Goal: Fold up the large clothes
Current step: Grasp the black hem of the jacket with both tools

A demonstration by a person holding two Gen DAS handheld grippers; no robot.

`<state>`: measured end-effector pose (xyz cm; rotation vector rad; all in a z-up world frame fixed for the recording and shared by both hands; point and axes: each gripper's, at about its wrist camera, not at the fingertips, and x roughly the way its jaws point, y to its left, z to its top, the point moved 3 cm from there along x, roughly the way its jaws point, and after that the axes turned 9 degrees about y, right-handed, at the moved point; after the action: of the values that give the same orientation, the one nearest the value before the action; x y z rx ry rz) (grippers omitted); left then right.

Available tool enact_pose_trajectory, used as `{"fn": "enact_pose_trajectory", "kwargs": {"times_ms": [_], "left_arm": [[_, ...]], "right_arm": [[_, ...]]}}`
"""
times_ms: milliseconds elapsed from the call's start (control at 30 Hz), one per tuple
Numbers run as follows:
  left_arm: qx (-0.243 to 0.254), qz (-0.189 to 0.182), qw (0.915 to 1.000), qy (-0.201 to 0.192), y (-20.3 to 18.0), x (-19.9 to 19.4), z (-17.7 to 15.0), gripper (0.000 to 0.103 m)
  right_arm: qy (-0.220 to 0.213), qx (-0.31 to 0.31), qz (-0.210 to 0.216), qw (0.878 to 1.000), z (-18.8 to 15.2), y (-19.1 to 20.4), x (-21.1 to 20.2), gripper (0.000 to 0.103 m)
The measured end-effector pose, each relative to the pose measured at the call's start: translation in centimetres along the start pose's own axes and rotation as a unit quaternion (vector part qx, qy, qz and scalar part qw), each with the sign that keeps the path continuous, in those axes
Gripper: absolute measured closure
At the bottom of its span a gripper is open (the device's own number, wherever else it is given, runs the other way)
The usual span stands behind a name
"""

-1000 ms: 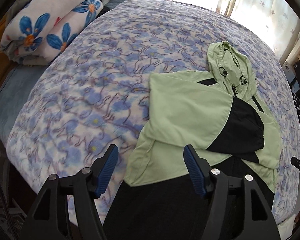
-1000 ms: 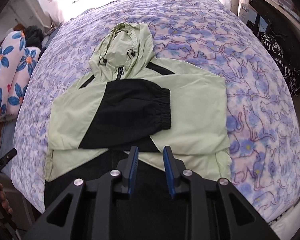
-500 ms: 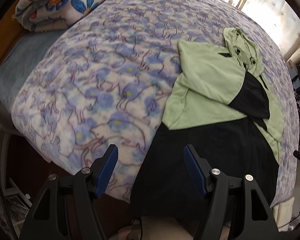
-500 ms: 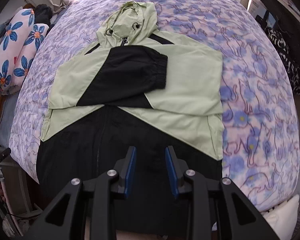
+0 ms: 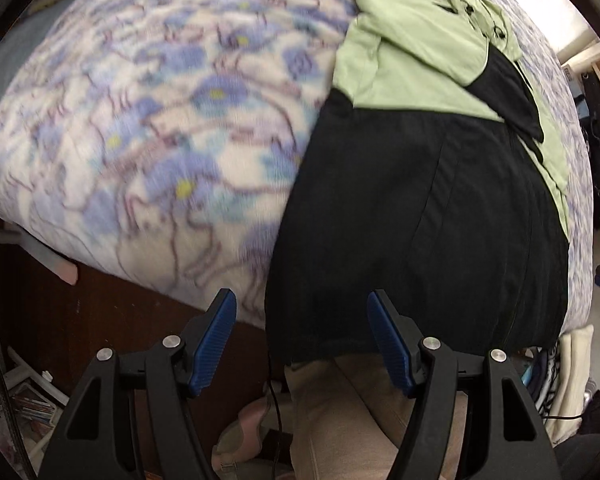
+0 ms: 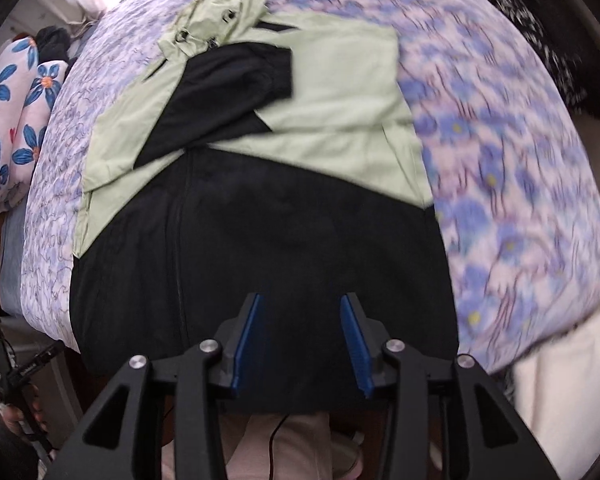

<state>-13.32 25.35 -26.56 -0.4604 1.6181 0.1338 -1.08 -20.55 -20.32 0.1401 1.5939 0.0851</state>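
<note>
Both claws are dropping toward the jacket's (image 6: 260, 240) black hem (image 5: 412, 332) hanging over the bed (image 5: 160, 140) edge. Right gripper (image 6: 302, 344) is widening, empty; left gripper (image 5: 302, 340) staying wide, empty. Bottom fold likely coming.

Both hand-held grippers (image 5: 300, 328) (image 6: 300, 332) lower, right wider.

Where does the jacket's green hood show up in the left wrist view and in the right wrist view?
Left wrist view: the hood sits at the top right, at the far end of the jacket.
Right wrist view: the hood sits at the top, left of centre.
Shared landmark: the black sleeve folded across the green chest, just below the hood.
</note>
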Motion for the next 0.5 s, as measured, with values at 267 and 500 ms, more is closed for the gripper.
{"fn": "enact_pose_trajectory", "kwargs": {"times_ms": [267, 500], "left_arm": [[0.014, -0.018, 0.9997, 0.01, 0.3, 3.5, -1.4, 0.036], [0.038, -0.023, 0.9989, 0.015, -0.7, 5.7, -1.3, 0.036]], "right_arm": [[0.003, 0.048, 0.008, 0.999, -5.4, -3.1, 2.0, 0.062], [-0.013, 0.064, -0.009, 0.998, -7.4, -7.8, 3.4, 0.061]]}}
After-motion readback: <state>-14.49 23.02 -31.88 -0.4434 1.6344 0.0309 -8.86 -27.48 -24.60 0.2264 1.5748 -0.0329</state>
